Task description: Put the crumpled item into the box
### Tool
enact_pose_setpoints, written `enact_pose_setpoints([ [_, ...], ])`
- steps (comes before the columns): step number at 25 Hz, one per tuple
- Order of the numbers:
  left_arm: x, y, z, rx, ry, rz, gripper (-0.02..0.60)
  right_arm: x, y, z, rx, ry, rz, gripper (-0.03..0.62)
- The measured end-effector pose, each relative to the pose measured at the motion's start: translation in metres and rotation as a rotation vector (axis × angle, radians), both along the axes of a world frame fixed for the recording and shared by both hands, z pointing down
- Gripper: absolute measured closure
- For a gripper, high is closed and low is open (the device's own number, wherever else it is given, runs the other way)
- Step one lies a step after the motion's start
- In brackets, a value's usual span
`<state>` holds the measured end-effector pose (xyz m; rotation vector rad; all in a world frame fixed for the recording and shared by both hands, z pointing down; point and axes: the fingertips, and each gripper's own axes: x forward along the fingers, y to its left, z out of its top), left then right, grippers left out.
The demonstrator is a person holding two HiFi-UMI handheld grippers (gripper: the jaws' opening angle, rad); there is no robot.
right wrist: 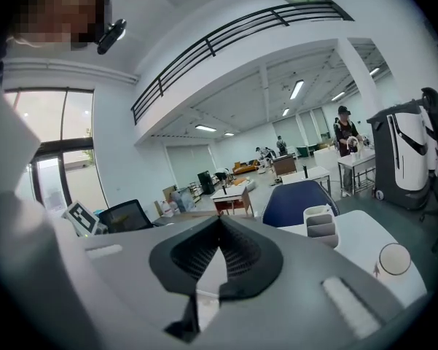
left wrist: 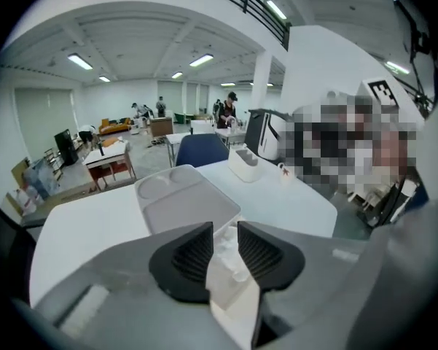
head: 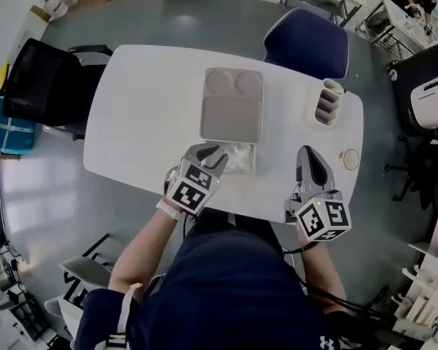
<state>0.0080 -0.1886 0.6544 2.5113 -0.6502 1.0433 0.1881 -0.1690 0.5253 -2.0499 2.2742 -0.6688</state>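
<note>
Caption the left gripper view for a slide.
Left gripper, jaws apart, crumpled white item between them, grey tray beyond.

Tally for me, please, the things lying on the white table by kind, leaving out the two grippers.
Grey rectangular tray with two round hollows: 1
Crumpled white item: 1
White compartmented desk organiser: 1
Pale round disc: 1
Total: 4

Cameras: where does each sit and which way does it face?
Head view: on the head, steeply down at the white table; forearms, left gripper, right gripper show.
Left gripper view: along its open jaws, crumpled item between, toward grey tray.
Right gripper view: along its shut jaws toward blue chair.
All three share that blue chair.
</note>
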Motion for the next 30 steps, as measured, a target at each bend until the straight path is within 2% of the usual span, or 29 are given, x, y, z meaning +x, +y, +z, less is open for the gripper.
enact_pose_setpoints([
  [8,-0.037,-0.011,-0.108,0.142,0.195,-0.233,0.477,-0.034,-0.015,-0.038,0.074,0.022,-0.12,0.592],
  [19,-0.068,-0.006,-0.236,0.41,0.455,-0.387,0.48,-0.063,-0.016,-0.097,0.196,0.028,-0.202,0.592],
  [22,-0.081,-0.001,-0.262,0.494,0.524,-0.443,0.555,-0.068,-0.01,-0.112,0.226,0.026,-0.218,0.592],
  [24,-0.086,0.0,-0.273,0.523,0.553,-0.462,0.572,-0.07,-0.008,-0.12,0.242,0.029,-0.227,0.592],
  [30,-0.084,0.004,-0.286,0.532,0.59,-0.467,0.58,-0.069,-0.005,-0.119,0.231,0.028,-0.225,0.592],
])
